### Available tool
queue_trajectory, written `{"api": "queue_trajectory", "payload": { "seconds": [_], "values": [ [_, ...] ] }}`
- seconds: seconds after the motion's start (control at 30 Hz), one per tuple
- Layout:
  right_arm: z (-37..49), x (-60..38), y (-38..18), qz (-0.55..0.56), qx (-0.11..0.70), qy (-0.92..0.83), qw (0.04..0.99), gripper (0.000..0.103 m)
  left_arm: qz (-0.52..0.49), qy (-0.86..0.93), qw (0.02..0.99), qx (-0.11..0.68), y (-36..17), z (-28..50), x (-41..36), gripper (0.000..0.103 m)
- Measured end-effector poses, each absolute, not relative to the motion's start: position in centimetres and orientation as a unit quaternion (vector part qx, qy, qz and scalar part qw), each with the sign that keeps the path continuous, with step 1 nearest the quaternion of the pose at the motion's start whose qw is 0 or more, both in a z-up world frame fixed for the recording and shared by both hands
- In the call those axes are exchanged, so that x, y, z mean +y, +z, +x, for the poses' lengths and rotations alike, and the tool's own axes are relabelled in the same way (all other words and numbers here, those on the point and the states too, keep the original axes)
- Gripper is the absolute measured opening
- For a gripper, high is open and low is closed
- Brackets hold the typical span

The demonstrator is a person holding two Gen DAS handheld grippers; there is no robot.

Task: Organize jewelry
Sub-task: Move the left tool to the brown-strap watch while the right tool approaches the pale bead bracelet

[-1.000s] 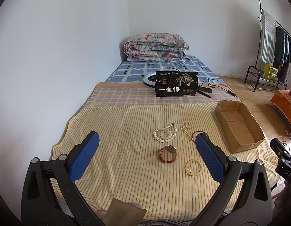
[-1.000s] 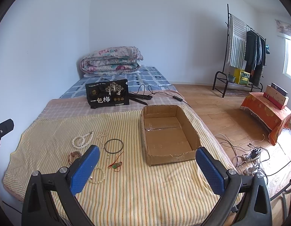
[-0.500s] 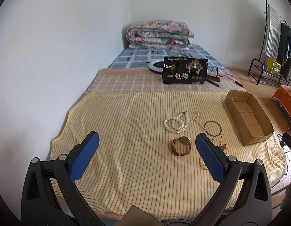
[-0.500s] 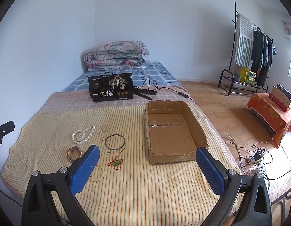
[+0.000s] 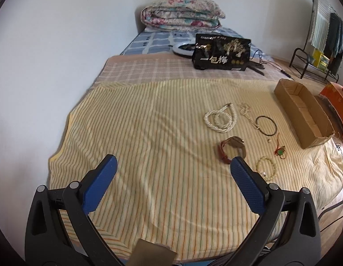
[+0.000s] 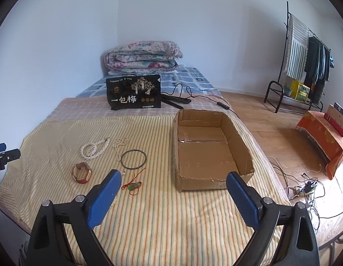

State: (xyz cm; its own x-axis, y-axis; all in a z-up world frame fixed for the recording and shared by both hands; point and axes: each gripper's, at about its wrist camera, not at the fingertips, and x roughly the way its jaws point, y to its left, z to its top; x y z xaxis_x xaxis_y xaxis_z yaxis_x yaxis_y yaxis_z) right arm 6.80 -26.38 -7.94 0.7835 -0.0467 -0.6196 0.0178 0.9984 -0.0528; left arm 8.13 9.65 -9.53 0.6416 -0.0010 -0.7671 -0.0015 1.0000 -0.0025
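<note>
We identify the setting as a home bedroom. A bed point(image 6: 149, 210) fills the lower half of the frame in both views, covered by a yellow striped blanket point(image 5: 149, 155). A folded floral quilt point(image 6: 142, 55) lies at the head of the bed, against the white wall at upper centre. A clothes rack point(image 6: 304, 62) with hanging garments stands at the upper right of the right wrist view, on a wood floor point(image 6: 282, 128). A power strip with cables point(image 6: 309, 186) lies on that floor at the right edge.
</note>
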Motion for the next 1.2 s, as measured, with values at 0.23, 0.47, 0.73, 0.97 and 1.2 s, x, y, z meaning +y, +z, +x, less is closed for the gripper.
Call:
{"api": "queue_trajectory", "payload": {
  "seconds": [0.23, 0.47, 0.73, 0.97, 1.2],
  "values": [
    [9.3, -24.5, -9.1, -0.003, 0.369, 0.058, 0.927, 0.084, -0.043, 0.006, 0.892, 0.450, -11.5, 9.3, 10.7, 0.103],
    [10.9, -23.5, -10.0, -0.015, 0.384, 0.075, 0.920, 0.084, -0.052, -0.054, 0.877, 0.475, -12.5, 10.2, 9.8, 0.061],
    [11.5, -23.1, -12.9, -0.005, 0.432, 0.104, 0.896, 0.070, -0.056, -0.096, 0.882, 0.458, -13.2, 10.9, 9.1, 0.061],
    [13.1, -22.2, -16.1, 0.023, 0.480, 0.131, 0.867, 0.054, -0.043, -0.079, 0.867, 0.491, -14.6, 13.3, 7.6, 0.061],
    [14.3, -20.6, -17.8, 0.014, 0.502, 0.146, 0.852, 0.052, -0.090, -0.124, 0.825, 0.543, -17.1, 16.0, 6.1, 0.035]
  ]
}}
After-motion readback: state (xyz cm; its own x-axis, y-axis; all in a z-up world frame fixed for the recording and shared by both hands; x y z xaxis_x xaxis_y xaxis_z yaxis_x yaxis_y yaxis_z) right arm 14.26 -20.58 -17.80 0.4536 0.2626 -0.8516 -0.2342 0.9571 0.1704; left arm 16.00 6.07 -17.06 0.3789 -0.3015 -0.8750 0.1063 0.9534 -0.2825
